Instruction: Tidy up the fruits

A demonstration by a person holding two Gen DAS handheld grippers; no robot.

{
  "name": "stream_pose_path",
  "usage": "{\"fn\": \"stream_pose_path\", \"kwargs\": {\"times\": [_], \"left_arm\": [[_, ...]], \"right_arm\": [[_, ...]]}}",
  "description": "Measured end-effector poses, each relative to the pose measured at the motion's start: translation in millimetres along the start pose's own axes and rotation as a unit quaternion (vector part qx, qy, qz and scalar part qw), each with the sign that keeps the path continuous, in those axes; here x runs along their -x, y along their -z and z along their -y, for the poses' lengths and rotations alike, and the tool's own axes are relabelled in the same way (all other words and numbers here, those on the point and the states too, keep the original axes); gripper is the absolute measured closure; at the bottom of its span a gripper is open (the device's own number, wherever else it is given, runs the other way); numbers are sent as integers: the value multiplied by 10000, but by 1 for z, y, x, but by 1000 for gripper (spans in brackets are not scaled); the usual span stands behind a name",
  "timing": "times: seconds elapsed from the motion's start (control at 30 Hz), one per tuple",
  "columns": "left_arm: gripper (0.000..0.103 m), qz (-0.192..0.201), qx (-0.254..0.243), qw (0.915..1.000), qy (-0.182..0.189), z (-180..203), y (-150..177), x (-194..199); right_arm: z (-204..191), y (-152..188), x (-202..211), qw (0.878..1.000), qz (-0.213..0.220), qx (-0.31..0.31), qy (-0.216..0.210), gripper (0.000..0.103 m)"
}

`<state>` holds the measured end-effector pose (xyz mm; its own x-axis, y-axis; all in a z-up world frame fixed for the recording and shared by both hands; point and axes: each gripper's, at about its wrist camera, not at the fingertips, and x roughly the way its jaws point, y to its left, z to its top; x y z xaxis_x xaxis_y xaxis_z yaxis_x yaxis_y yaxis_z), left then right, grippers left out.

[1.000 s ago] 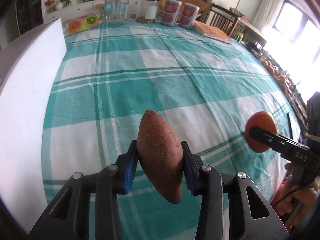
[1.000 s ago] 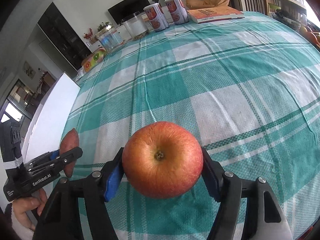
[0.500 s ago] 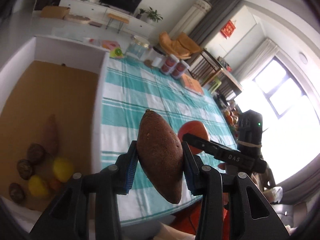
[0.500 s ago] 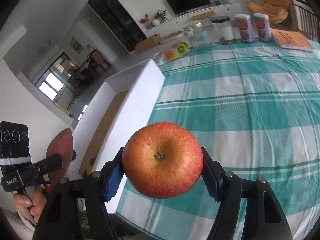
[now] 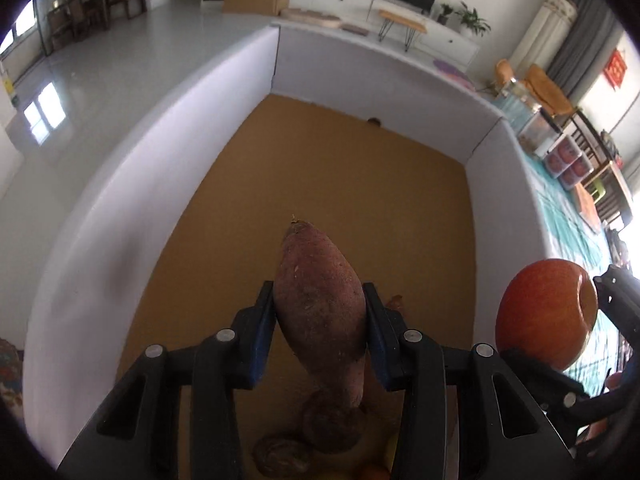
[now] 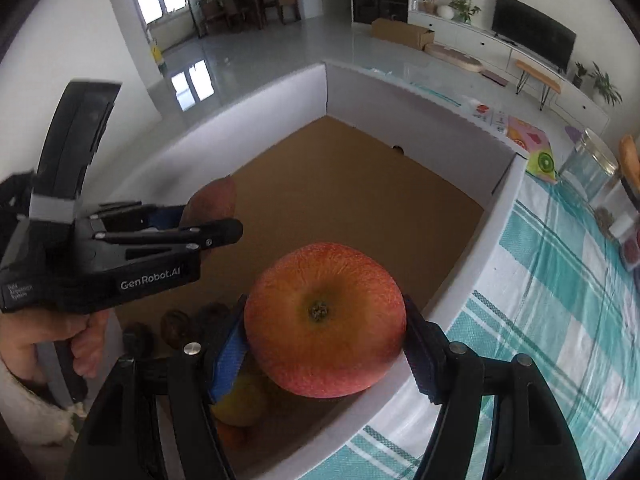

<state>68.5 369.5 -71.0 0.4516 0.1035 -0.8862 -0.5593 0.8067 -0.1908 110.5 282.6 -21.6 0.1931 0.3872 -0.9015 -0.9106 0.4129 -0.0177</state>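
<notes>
Hidden: fruit at the near end of the box (image 5: 168, 184) is largely blocked by both tools; kinds are hard to make out.
Count: three dark round items (image 6: 176, 326) and one yellow fruit (image 6: 240, 400) in the right view.
Left tool (image 5: 320, 332): closed on one sweet potato (image 5: 320, 300), held above the box.
Right tool (image 6: 324, 344): clamped on one apple (image 6: 324, 328), above the box's right wall.
Room: brown box floor bare toward the far end; white walls all round.
Worktop (image 6: 560, 320): checked cloth, right of the box.

Box floor (image 5: 340, 168) free ahead; fruit pile (image 5: 320, 428) near
</notes>
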Motion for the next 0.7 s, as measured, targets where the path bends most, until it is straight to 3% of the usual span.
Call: {"fn": "stream_pose_path", "kwargs": {"times": [0.13, 0.17, 0.2, 0.23, 0.3, 0.37, 0.43, 0.53, 0.7], "left_arm": [[58, -290, 1, 9995, -156, -2, 5, -18], [55, -247, -13, 9995, -186, -2, 5, -17], [44, -199, -34, 9995, -223, 0, 6, -15], [39, -129, -48, 9995, -274, 2, 6, -11], [35, 126, -97, 9990, -410, 6, 8, 2], [33, 461, -171, 9978, -448, 13, 12, 24], [26, 865, -265, 9949, -445, 19, 19, 51], [20, 1431, -436, 9874, -518, 33, 37, 88], [18, 1390, -497, 9853, -856, 49, 55, 112]], "right_arm": [[-16, 1, -27, 9958, -583, 600, 377, 33], [-17, 2, -32, 9942, -708, 692, 417, 33], [-18, 3, -35, 9933, -759, 757, 438, 32], [-18, 4, -33, 9933, -693, 794, 467, 30], [-12, 5, -21, 9949, -516, 682, 533, 12], [-1, 4, 0, 9978, -308, 400, 438, 10], [8, 6, 26, 9994, -58, 118, 325, 9], [18, 13, 64, 9990, 320, -256, 185, 0], [19, 40, 100, 9954, 680, -667, 85, 0]]}}
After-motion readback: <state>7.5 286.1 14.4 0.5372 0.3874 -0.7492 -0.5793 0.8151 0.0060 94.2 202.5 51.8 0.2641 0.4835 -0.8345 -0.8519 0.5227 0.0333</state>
